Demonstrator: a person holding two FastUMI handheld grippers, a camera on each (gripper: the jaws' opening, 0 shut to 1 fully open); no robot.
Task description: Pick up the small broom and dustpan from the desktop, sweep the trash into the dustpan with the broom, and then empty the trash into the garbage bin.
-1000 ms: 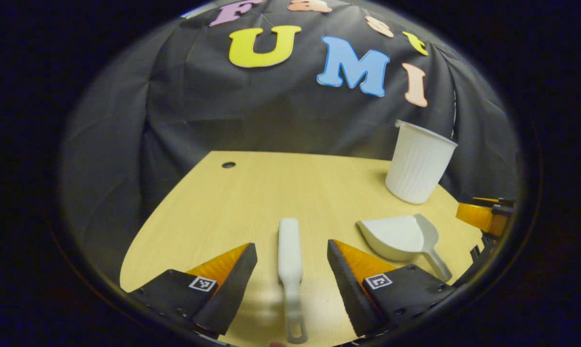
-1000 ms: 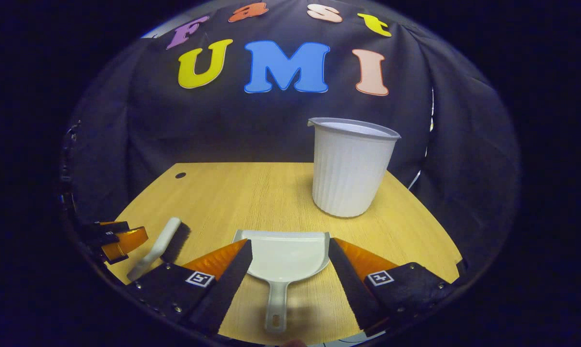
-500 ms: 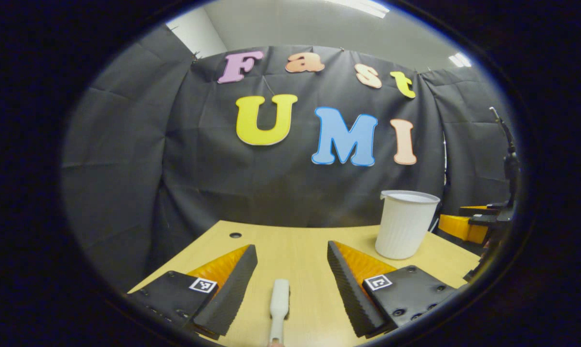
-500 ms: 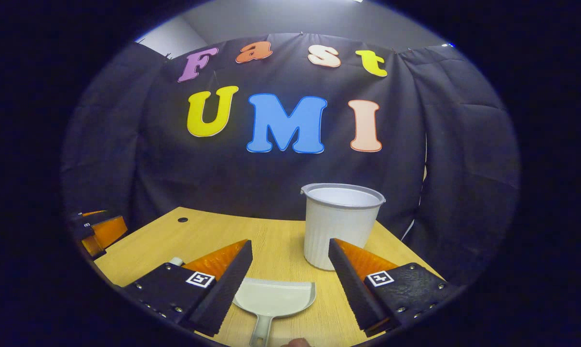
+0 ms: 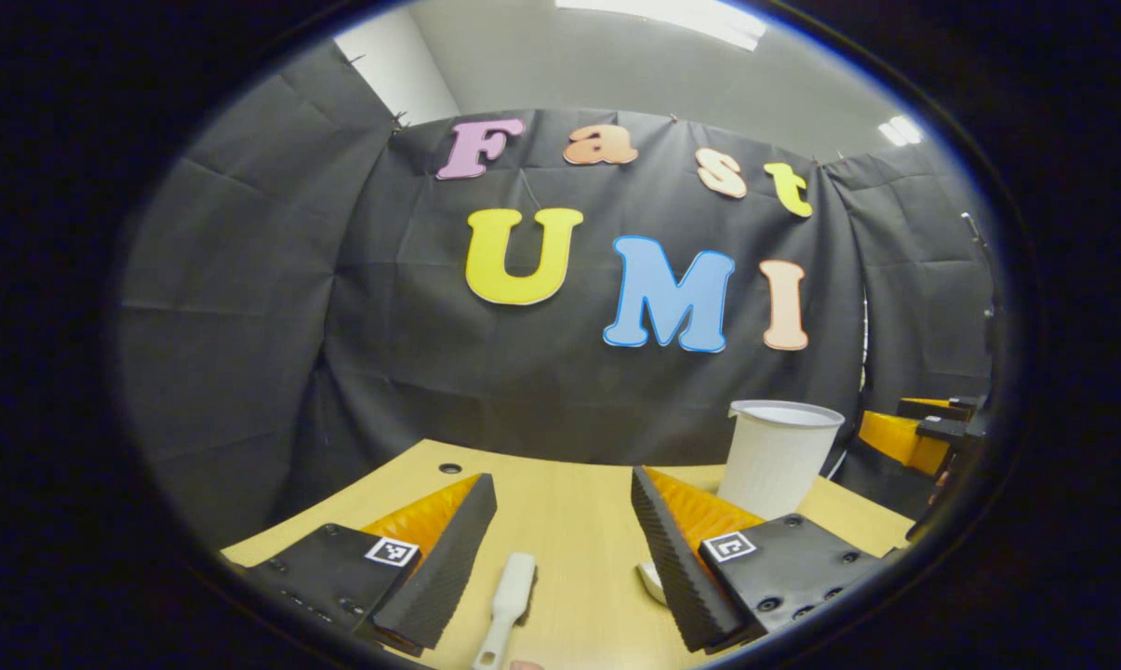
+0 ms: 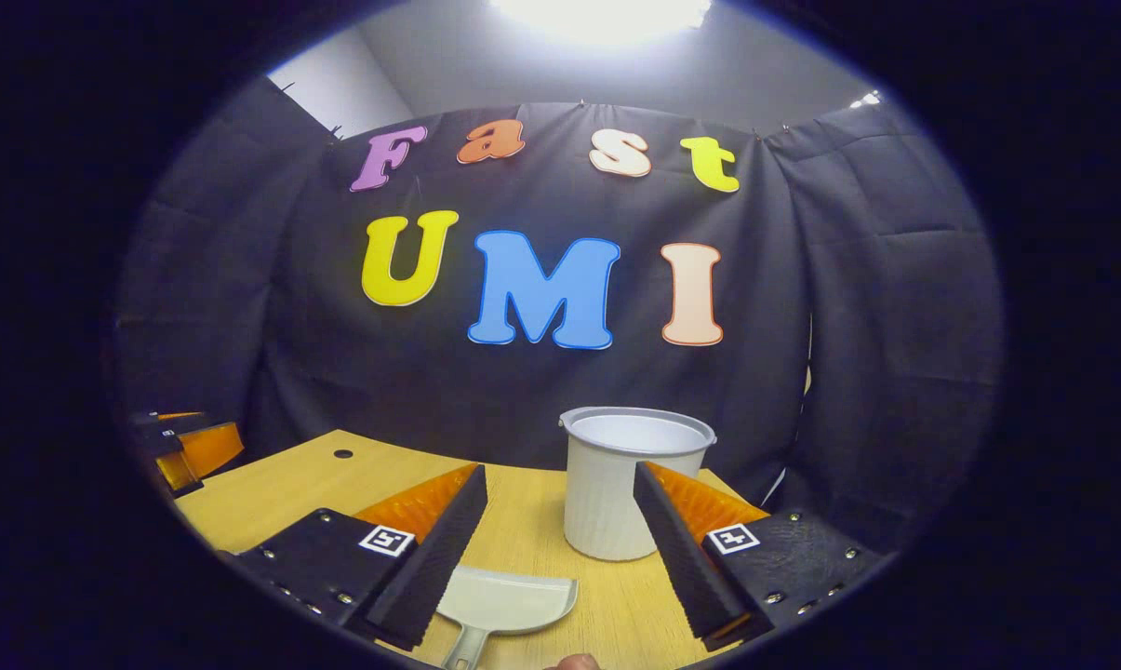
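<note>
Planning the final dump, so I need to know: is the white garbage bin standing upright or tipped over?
Upright. The garbage bin stands on its base on the desktop, its open rim facing up.

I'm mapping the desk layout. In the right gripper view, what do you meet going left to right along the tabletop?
Left gripper at the left edge → cable hole in the desk → dustpan → garbage bin.
</note>
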